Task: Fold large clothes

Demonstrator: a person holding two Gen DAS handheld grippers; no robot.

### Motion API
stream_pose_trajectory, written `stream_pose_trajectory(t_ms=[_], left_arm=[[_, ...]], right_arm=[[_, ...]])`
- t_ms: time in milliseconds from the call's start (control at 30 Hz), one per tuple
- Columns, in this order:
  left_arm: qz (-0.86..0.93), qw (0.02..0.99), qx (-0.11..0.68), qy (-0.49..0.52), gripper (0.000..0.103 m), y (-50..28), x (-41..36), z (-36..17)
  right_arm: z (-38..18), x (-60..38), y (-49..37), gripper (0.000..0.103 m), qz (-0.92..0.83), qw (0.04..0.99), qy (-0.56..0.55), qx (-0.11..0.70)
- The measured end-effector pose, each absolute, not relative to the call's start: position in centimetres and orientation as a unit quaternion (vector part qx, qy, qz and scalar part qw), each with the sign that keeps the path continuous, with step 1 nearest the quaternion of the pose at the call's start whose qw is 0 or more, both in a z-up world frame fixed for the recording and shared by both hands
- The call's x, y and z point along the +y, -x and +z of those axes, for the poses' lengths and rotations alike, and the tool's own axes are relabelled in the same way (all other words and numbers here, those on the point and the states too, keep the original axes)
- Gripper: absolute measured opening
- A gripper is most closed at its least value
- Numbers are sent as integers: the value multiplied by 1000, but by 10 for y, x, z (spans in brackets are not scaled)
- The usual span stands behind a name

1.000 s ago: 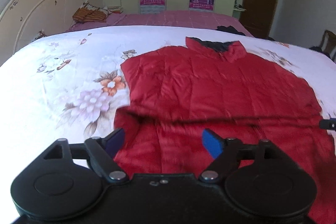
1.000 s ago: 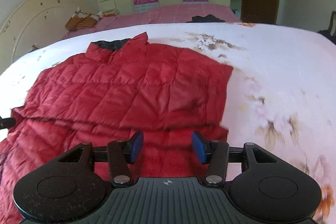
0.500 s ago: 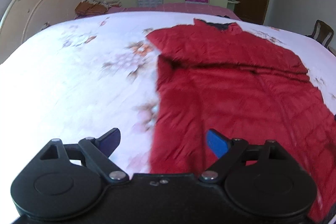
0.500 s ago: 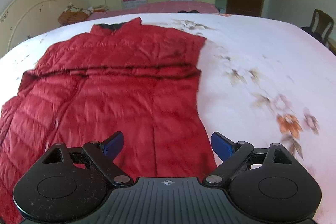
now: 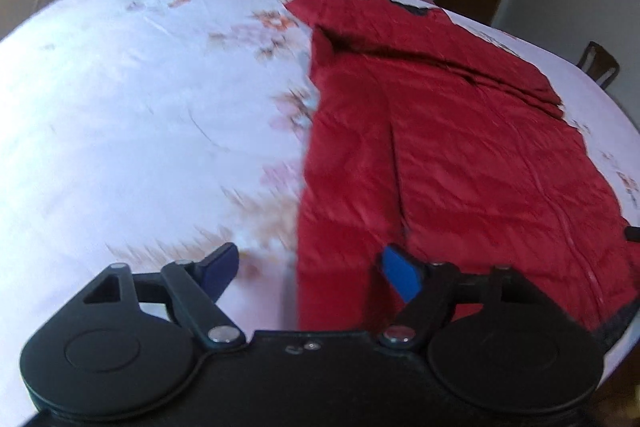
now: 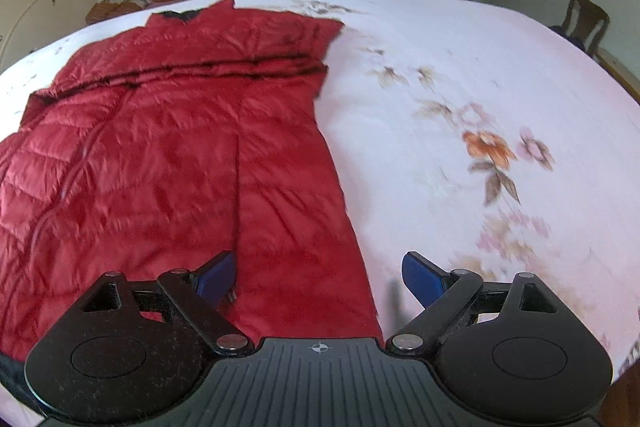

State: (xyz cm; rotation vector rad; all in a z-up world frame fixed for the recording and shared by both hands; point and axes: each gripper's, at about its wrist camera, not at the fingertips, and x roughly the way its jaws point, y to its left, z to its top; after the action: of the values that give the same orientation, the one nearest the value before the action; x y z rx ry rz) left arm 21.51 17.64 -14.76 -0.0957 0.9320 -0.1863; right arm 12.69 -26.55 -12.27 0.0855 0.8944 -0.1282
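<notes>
Red quilted jacket [image 5: 440, 155] lies flat on the bed [image 5: 140, 107] for folding, left gripper [image 5: 310, 269] and right gripper [image 6: 318, 273] open, each straddling a hem corner.

Jacket [image 6: 168, 163] hem behind tongs; floral sheet [image 5: 248, 203] smeared

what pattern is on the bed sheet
White sheet with a floral print, orange and pink flowers; clearest in the right wrist view.

The right gripper [image 6: 318, 277] is hanging over the red jacket [image 6: 172, 155] with its blue fingers [image 6: 422, 281] spread wide. The jacket is lying flat on the flowery bed [image 6: 460, 99].
</notes>
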Motion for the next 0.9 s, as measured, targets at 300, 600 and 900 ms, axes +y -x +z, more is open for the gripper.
stream_pose_trajectory(t_ms=[300,600,900], left_arm=[[-138,877,457,51,71,-200,158,-153],[-175,869,451,102,30,-198,156,-147],[-187,892,386,145,16,-223,171,-101]], right_arm=[[-133,-267,-103,69,-34,887,-96,451],[-121,-255,-101,10,-7,885,-119,449],[-77,-261,-120,9,-7,908,-136,397]])
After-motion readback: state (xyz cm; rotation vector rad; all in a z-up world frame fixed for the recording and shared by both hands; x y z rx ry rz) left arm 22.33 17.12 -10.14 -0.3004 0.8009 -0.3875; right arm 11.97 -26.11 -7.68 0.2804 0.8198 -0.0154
